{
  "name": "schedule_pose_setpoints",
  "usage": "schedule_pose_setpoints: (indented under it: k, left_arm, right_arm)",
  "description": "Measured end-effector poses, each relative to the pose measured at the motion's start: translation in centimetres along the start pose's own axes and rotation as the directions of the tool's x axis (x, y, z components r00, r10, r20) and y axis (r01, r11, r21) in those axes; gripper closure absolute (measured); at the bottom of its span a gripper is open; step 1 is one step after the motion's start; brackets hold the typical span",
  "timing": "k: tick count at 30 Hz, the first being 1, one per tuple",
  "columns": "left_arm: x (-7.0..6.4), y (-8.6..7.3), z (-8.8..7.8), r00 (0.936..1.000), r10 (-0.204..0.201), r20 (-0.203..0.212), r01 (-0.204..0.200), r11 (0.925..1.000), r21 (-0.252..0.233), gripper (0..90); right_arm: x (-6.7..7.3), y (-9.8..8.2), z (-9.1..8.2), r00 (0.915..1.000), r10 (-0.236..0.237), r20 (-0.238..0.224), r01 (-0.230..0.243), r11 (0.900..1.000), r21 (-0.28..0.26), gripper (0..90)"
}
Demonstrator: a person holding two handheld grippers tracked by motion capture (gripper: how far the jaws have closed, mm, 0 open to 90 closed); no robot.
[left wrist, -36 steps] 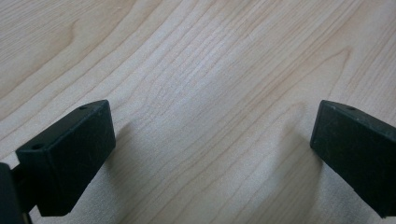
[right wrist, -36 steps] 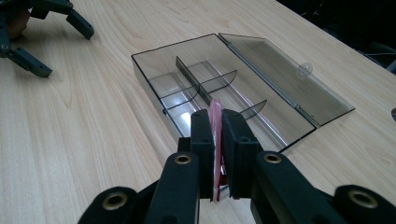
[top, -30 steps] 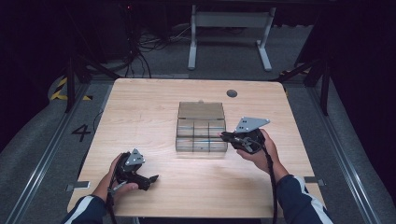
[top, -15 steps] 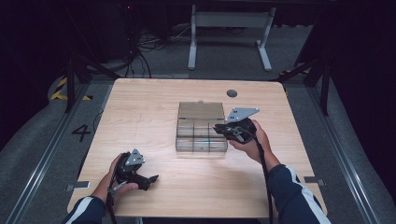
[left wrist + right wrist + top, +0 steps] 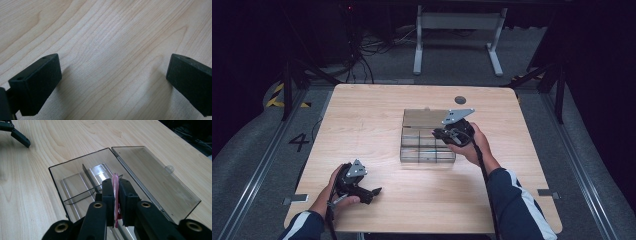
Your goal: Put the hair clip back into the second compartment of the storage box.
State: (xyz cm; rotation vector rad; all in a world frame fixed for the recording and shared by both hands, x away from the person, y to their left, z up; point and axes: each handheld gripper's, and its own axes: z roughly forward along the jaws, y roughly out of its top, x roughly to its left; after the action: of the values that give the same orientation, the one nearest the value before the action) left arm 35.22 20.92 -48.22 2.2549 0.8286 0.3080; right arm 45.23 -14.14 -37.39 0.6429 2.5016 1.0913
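A: Left tongs (image 5: 374, 191)?
B: Released, jaws wide, low over bare worktop (image 5: 112, 37); nothing between them.
A: Right tongs (image 5: 115, 185)?
B: Clenched on a thin pink piece (image 5: 115, 195); directly beyond them, the clear compartment box (image 5: 75, 182), lid (image 5: 152, 175) open.

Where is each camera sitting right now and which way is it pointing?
High view: above the person's side, facing forward and down on the table; both forearms, left gripper and right gripper show.
Left gripper view: on the left gripper, looking down at bare wood between its open jaws.
Right gripper view: on the right gripper, looking over the clear box with its lid open; jaws pinch a thin pink piece.
Shared: high and right gripper views both show the box and the left gripper.
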Motion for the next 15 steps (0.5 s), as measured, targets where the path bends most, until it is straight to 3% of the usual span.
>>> schedule_pose_setpoints:
  k: [15]
  left_arm:
    - [-0.2,-0.1,-0.1,0.9997,-0.018,-0.016,0.018,0.9998,0.003,0.6]
  right_arm:
    - [-0.8,0.5,2.8,0.9998,0.005,-0.019,-0.004,0.998,0.056,84.5]
